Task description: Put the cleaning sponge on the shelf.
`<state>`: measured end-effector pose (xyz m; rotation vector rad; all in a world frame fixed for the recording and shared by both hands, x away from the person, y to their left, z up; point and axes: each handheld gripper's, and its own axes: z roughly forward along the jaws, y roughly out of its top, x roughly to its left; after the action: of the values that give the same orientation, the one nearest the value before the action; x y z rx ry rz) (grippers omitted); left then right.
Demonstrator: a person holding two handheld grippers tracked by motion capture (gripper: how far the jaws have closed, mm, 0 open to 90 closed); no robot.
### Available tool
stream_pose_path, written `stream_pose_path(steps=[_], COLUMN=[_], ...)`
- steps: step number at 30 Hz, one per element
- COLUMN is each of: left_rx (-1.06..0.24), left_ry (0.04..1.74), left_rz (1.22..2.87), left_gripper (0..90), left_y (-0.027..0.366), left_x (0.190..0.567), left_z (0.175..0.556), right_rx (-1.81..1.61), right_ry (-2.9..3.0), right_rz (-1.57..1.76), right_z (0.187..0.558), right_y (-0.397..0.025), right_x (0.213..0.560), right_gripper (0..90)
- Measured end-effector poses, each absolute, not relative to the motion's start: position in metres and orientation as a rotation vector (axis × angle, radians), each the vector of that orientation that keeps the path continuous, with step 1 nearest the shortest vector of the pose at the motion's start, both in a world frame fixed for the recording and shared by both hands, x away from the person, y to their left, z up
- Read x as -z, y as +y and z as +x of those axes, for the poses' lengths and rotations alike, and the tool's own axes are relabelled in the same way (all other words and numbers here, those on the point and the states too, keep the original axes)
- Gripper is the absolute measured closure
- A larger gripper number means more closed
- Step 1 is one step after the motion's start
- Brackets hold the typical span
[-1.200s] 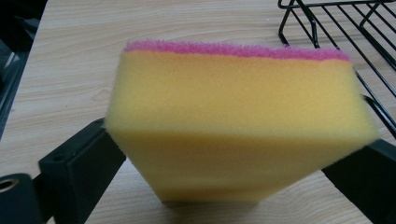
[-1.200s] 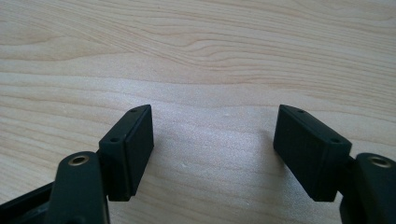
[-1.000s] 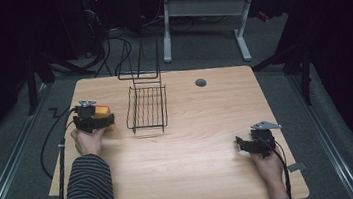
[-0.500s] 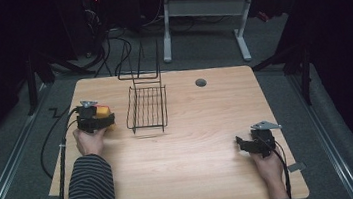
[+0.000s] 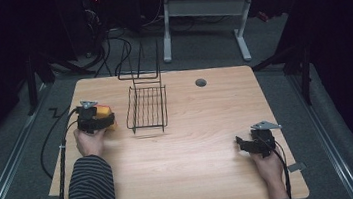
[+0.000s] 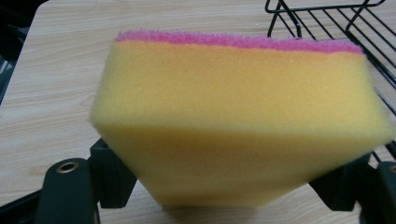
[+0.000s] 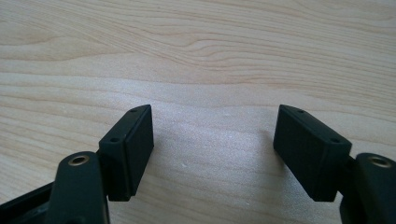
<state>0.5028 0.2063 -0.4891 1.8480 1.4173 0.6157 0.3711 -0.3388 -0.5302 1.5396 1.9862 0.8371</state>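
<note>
A yellow sponge (image 6: 243,126) with a pink scouring top sits squeezed between the two black jaws of my left gripper (image 6: 238,186). From above, that left gripper (image 5: 97,117) holds the sponge (image 5: 104,110) at the table's left side, just left of a black wire rack (image 5: 148,108). My right gripper (image 5: 242,145) rests low over the bare wood near the front right corner. In the right gripper view its jaws stand wide apart, with nothing between the pads (image 7: 135,144) of the right gripper (image 7: 215,149).
The wire rack (image 6: 345,28) has a tall back frame reaching past the table's far edge. A grey cable grommet (image 5: 201,82) sits near the far edge. Cables trail off the left side. A second desk's legs (image 5: 242,31) stand beyond the table.
</note>
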Motion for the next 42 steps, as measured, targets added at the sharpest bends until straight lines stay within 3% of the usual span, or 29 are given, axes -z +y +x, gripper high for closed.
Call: stream_pose_path(steps=[42], left_rx=[-0.583], left_ry=[1.13], left_rz=[1.889], left_gripper=[23.6], left_y=[0.193], left_x=[0.428], left_z=[0.461], right_rx=[-0.834], right_ry=[1.988], right_rz=[1.535], right_z=[0.371], right_y=[-0.339], right_x=[0.53], right_gripper=[29.1])
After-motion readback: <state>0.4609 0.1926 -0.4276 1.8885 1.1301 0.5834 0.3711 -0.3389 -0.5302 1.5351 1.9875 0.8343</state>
